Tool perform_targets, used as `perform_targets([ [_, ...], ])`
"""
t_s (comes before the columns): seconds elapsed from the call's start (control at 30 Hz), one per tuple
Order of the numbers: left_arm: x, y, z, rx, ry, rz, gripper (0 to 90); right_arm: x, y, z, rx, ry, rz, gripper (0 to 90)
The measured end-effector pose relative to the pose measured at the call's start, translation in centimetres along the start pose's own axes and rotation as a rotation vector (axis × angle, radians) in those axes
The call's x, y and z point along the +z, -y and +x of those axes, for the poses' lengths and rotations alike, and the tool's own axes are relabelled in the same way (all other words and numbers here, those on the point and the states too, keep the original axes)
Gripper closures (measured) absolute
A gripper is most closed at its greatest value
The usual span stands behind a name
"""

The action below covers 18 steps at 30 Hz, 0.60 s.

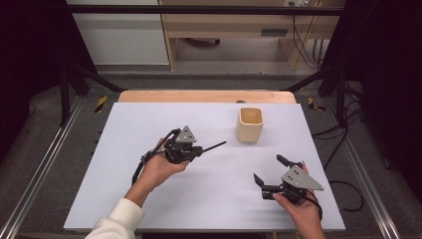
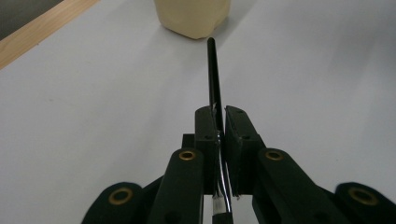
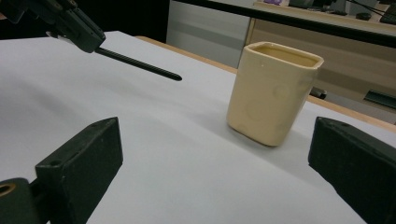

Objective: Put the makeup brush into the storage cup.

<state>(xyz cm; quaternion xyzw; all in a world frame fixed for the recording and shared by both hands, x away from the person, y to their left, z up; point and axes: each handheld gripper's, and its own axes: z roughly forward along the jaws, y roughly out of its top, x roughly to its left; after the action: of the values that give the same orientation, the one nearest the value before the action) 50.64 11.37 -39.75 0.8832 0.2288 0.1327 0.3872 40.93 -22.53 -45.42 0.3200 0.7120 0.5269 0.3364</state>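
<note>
While the left gripper is clamping a thin black pen, the pen is sticking out past the jaws toward 2 o'clock in the high view, tip in the air above the white table sheet and aiming at the cream cup. In the left gripper view the pen is running straight up toward 12 o'clock from between the two pads, which are pressing on it with almost no gap; its tip is stopping just short of the cup at the top edge. In the right gripper view the pen is coming in from 10 o'clock, its tip hanging to the left of the cup, not touching it.

The cup is standing upright on the sheet, mouth open, at about 1 o'clock from the table centre, well apart from both grippers.

The right gripper is sitting at 5 o'clock on the table, jaws spread wide with nothing between them, pointing toward 10 o'clock. Its own view is showing the two pads far apart, with the cup framed between them farther off.

A wooden table edge is showing beyond the sheet at 12 o'clock.
</note>
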Motion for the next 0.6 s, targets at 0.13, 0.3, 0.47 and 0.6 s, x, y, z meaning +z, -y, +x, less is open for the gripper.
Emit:
perform_targets([
  [0.13, 0.0, -0.3, -0.7, 0.029, 0.019, 0.01, 84.1, 0.1, 0.0, 0.1, -0.004, -0.003, 0.001, 3.3],
  [0.3, 0.2, -0.7, -1.5, 0.044, 0.035, 0.011, 84.1, 0.1, -0.1, 0.2, -0.009, -0.004, 0.0, 3.2],
  [0.47, 0.5, -1.1, -2.2, 0.057, 0.049, 0.014, 84.1, 0.2, -0.1, 0.4, -0.026, -0.006, 0.005, 3.2],
  [0.6, 0.9, -1.4, -2.7, 0.063, 0.06, 0.012, 84.1, 0.2, -0.1, 0.7, -0.04, -0.006, 0.007, 3.2],
])
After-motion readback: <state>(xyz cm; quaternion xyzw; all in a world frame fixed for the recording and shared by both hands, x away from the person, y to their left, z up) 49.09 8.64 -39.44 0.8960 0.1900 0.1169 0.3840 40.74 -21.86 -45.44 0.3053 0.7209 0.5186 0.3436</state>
